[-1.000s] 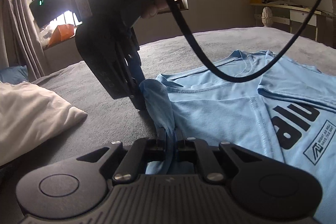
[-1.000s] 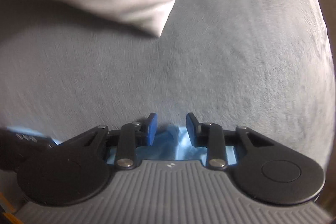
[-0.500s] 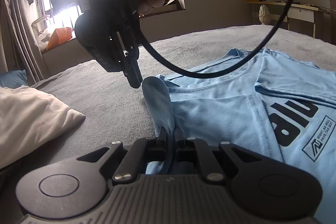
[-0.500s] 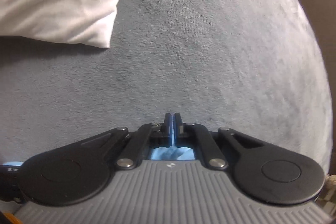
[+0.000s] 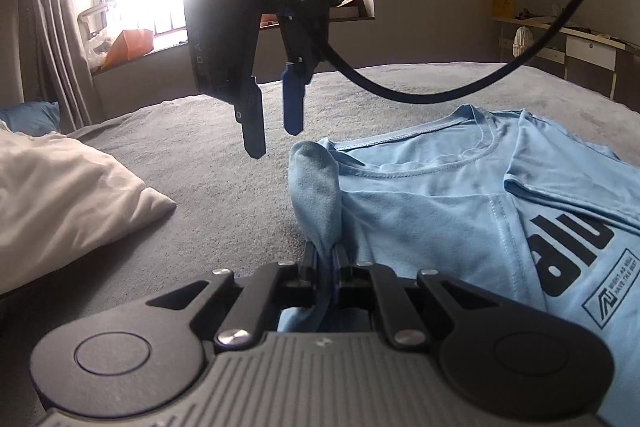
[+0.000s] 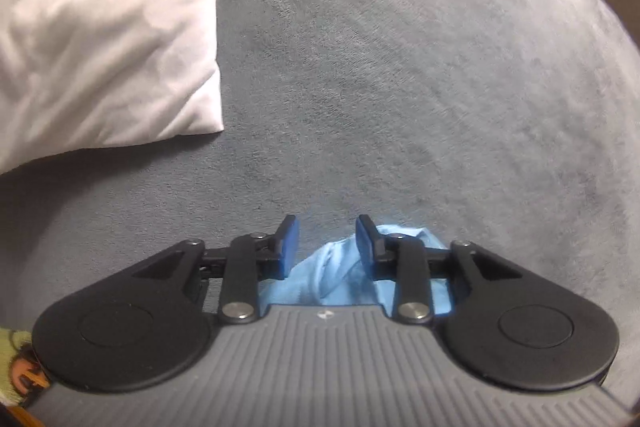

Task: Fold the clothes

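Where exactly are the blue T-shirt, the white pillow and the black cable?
blue T-shirt (image 5: 420,211): left wrist view, on its chest below the neckline.
white pillow (image 6: 100,27): right wrist view, on its middle.
black cable (image 5: 400,95): left wrist view, on the bottom of its hanging loop.

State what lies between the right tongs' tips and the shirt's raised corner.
Nothing: in the left wrist view, the open right tongs hang above the shirt corner, only grey bedcover behind the gap.

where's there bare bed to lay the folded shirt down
Bare grey blanket lies between the white pillow and the blue t-shirt, and beyond the collar toward the window. It is crowded at the shirt's raised corner, pinched in the left gripper, with the open right gripper just above.
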A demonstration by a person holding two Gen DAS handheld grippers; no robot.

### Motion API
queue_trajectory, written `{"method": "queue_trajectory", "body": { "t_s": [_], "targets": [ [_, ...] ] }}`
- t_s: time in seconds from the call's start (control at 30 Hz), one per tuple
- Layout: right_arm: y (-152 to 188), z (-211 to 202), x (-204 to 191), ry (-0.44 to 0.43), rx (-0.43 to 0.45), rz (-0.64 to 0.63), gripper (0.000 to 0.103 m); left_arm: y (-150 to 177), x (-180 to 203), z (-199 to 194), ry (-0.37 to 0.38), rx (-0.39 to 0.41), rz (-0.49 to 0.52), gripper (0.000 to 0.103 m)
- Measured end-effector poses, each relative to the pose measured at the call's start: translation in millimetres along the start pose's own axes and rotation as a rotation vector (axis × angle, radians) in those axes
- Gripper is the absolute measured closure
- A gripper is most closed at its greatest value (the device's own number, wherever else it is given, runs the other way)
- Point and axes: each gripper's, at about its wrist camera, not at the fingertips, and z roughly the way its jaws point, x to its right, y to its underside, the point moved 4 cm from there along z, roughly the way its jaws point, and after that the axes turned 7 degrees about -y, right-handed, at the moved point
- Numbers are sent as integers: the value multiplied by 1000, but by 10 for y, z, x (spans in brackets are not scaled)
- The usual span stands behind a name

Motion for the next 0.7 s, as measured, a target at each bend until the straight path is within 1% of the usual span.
{"method": "queue_trajectory", "body": {
  "t_s": [0.03, 0.13, 0.2, 0.27, 0.3, 0.33, 0.37, 0.43, 0.53, 0.63, 0.7],
  "targets": [
    [29, 26, -5, 0, -19, 7, 58, -1, -3, 0, -1, -2, -1, 95],
    [66, 146, -18, 31, -67, 16, 57, -4, 6, -2, -7, -1, 7, 95],
    [67, 219, -38, 46, -91, 0, 57, -7, 49, -14, -15, 9, 33, 95],
    [81, 290, -57, 80, -121, -37, 61, -6, 90, -24, -20, 19, 56, 95],
    [97, 317, -62, 93, -134, -52, 72, -7, 112, -28, -21, 25, 69, 95],
    [111, 333, -69, 107, -141, -70, 81, -7, 127, -33, -23, 30, 78, 95],
    [119, 318, -78, 113, -128, -84, 99, -6, 136, -36, -25, 34, 84, 95],
    [112, 236, -88, 106, -72, -87, 101, -12, 123, -36, -25, 37, 76, 95],
    [103, 153, -95, 88, 4, -73, 102, -21, 7, 0, -13, 12, 4, 95],
    [111, 184, -131, 74, 59, -62, 102, -2, -253, 89, 34, -58, -181, 95],
    [105, 233, -129, 54, 109, -32, 102, 41, -439, 128, 89, -93, -334, 95]
  ]
}}
